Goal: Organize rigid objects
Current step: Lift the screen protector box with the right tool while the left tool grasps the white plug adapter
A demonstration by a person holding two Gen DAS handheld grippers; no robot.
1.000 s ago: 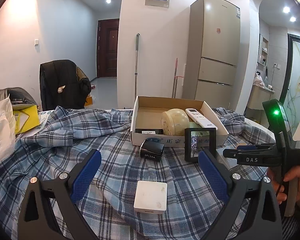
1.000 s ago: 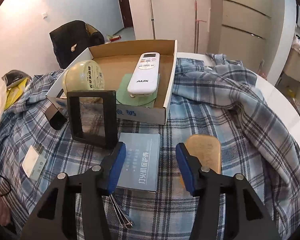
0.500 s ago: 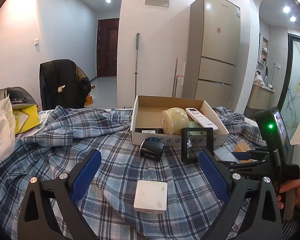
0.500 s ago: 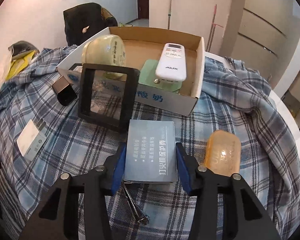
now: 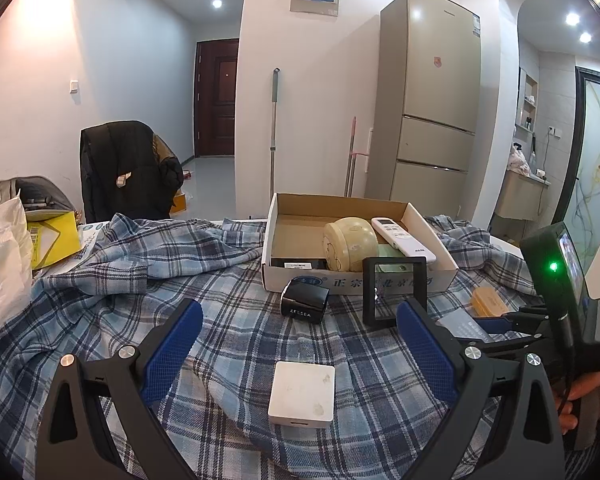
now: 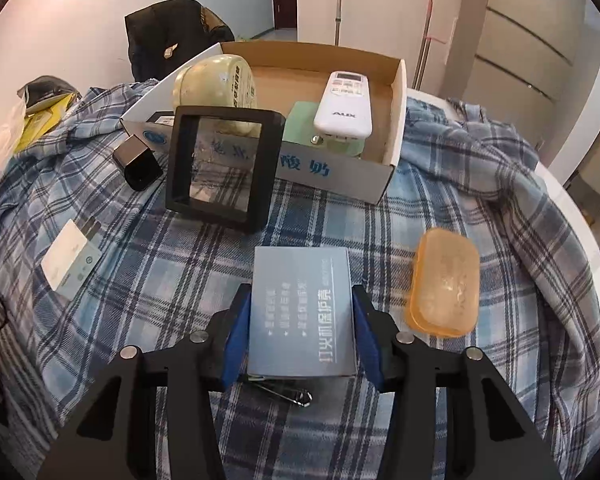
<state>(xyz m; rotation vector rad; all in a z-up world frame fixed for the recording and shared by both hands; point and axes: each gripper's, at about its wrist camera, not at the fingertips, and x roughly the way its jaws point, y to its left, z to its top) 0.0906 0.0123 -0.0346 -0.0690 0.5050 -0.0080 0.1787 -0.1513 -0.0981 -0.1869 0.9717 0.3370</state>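
In the right wrist view my right gripper is shut on a flat blue-grey box with white print; both blue pads press its long sides. The box lies on the plaid cloth, over a metal clip. My left gripper stands open, low over a white square box that lies between and a little in front of its fingers. Behind stands an open cardboard box holding a white remote, a cream round jar and a green lid.
A black picture frame leans on the cardboard box's front wall, and a small black box lies left of it. An orange case lies right of my right gripper. A white card lies at the left. Bags crowd the table's far left.
My right gripper slid left off the orange case and forward around the blue-grey box, then its pads closed on the box's sides. The left gripper stayed still.
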